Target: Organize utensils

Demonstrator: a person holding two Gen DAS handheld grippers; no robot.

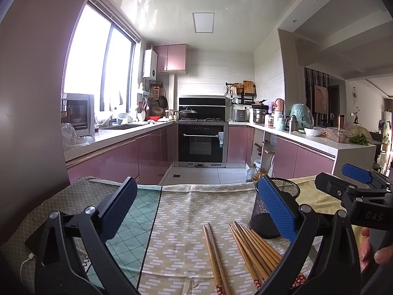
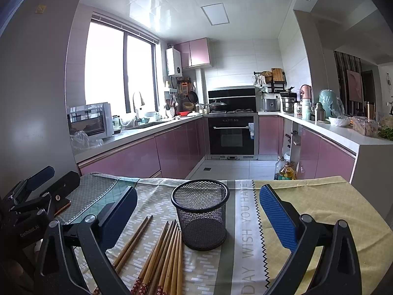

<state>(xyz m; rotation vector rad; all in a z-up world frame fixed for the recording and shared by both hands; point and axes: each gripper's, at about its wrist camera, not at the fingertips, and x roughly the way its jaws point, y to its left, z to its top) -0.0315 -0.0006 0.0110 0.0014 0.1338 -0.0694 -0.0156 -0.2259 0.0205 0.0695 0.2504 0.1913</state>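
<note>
Right wrist view: the chopsticks (image 2: 162, 253) lie flat on the tablecloth (image 2: 157, 204) near the table's front edge, fanned in a loose bundle with their red-patterned ends toward the camera. Two of them (image 2: 133, 239) lie slightly apart on the left side of the bundle. The black mesh cup (image 2: 200, 217) stands upright just beside the bundle, on its right and slightly behind it, near the middle of the table; the nearest sticks reach its base, though contact cannot be confirmed. No stick is visible inside the cup.

The right gripper (image 2: 197, 217) hovers above the front of the table with its jaws wide and holding nothing; the cup appears between the two blue pads. The left gripper (image 2: 52, 180) shows at the left edge of this view, over the left side of the table.

In the left wrist view, the left gripper (image 1: 196, 209) has its jaws wide and empty, with the chopsticks (image 1: 248, 248) below and to the right of centre. The mesh cup (image 1: 273, 209) is partly hidden behind the right pad. The right gripper (image 1: 353, 179) shows at the right edge, with a hand (image 1: 373, 250) below it.

The tablecloth is made of patterned panels: green at the left, beige in the middle, yellow at the right. A strip of printed lettering (image 2: 246, 226) runs between the beige and yellow panels. Behind the table is a kitchen with pink cabinets (image 2: 137, 158) and an oven (image 2: 232, 135).
</note>
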